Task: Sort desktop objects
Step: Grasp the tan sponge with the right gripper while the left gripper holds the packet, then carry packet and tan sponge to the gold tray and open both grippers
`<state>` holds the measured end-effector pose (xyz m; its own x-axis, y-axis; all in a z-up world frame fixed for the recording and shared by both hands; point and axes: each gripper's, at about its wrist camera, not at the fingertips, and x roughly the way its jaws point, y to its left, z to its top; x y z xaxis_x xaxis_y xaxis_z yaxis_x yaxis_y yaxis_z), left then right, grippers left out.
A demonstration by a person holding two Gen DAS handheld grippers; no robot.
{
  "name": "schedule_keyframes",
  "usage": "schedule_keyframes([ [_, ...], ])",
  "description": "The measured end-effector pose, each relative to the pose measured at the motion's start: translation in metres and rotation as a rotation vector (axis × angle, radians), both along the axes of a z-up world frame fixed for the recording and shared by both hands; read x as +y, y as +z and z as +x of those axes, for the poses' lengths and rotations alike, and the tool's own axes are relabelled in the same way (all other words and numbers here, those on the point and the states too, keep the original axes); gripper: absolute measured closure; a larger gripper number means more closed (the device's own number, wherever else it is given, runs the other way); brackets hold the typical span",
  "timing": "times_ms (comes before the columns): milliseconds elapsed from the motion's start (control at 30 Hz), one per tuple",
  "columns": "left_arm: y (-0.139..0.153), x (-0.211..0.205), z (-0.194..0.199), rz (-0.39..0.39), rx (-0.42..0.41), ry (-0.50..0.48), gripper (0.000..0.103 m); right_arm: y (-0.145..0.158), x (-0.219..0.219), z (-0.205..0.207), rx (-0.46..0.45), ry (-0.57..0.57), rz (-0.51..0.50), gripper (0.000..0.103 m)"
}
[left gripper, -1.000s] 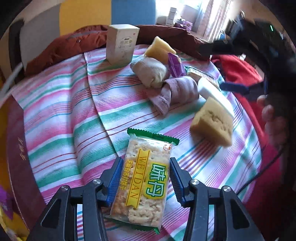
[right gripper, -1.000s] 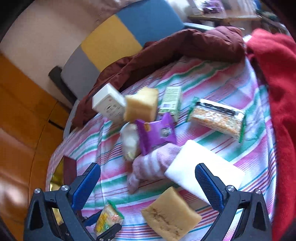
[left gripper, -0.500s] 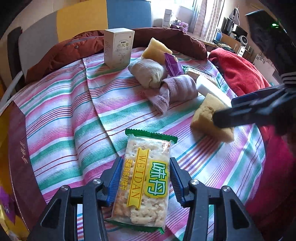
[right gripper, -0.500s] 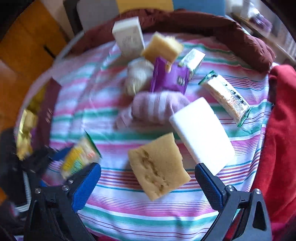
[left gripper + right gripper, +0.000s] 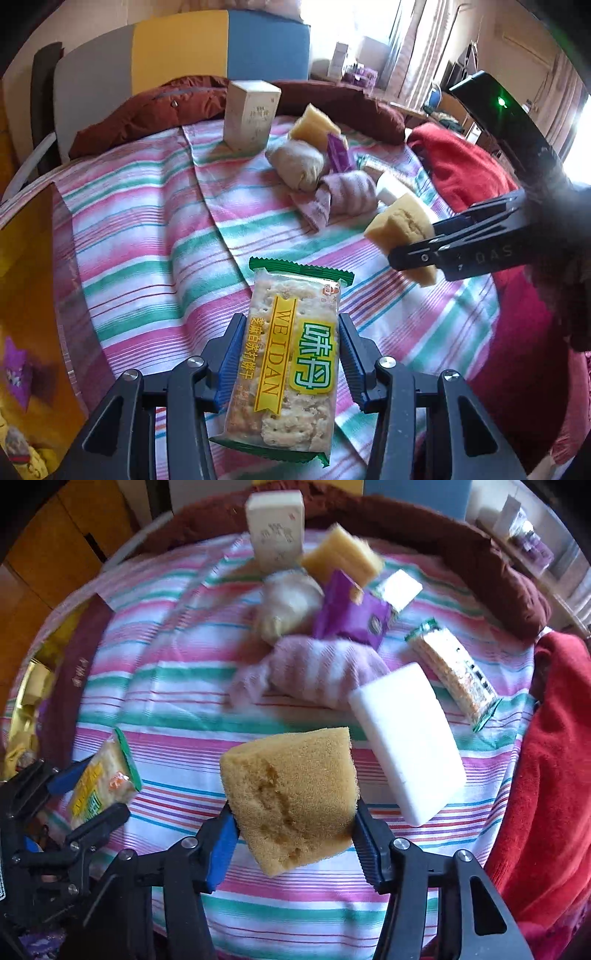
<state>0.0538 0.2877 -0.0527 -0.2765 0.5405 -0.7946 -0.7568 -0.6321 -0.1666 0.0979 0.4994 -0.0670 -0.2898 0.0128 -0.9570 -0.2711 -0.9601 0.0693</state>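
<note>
While left gripper [image 5: 291, 354] clamps cracker pack [image 5: 286, 354] | right gripper [image 5: 293, 823] squeezes sponge [image 5: 291, 797]

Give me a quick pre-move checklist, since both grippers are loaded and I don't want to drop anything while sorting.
1. Left gripper shut on the cracker pack: ok, both blue pads press its sides.
2. Right gripper shut on the yellow sponge: ok, squeezed between the pads.
3. Sponge grip depth: not ok, most of the sponge sticks out past the pads.
4. Sponge lifted off the striped cloth: ok, the left wrist view shows it in the air.
5. Space between the two grippers: ok, apart in both views.
6. Drop-off spot for either item: cannot tell, no bin or tray shows.
</note>
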Motion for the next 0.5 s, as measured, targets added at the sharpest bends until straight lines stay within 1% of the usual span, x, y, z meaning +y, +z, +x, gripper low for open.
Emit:
schedule_keyframes([
  [133, 0.022, -0.015, 0.002, 0.041, 0.032, 0.027, 0.054, 0.023, -0.011, 0.010, 0.115, -0.002, -0.043, 0.045],
  [233, 0.040, -0.033, 0.003, 0.075, 0.067, 0.062, 0.054, 0.040, -0.027, 0.008, 0.187, 0.014, -0.056, 0.045],
  [400, 0.065, -0.070, -0.008, 0.112, 0.118, 0.170, 0.054, 0.066, -0.068, -0.015, 0.278, 0.062, -0.102, 0.045],
  [500, 0.075, -0.099, -0.019, 0.122, 0.139, 0.263, 0.054, 0.073, -0.092, -0.029, 0.328, 0.098, -0.163, 0.045],
])
